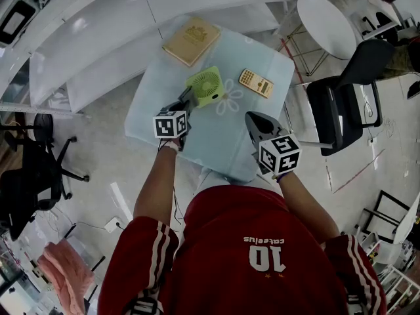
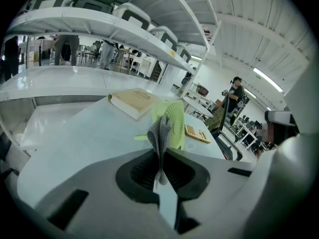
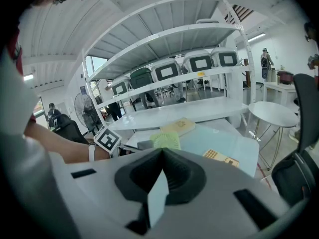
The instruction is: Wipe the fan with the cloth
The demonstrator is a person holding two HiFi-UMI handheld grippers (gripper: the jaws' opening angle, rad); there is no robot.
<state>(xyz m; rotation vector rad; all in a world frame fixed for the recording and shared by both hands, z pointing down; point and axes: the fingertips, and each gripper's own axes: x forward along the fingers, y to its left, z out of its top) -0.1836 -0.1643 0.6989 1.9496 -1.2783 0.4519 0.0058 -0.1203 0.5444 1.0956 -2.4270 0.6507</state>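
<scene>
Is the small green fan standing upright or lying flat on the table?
Upright: the small green plastic fan stands with its round grille vertical.

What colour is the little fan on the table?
The fan is light green, almost lime. The head view shows it best.

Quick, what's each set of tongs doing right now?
Left tongs: shut on the grey cloth.
Right tongs: shut, nothing between them.

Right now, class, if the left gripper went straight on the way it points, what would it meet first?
Most likely the green fan, standing straight ahead of the left gripper; its held cloth would touch first.
</scene>
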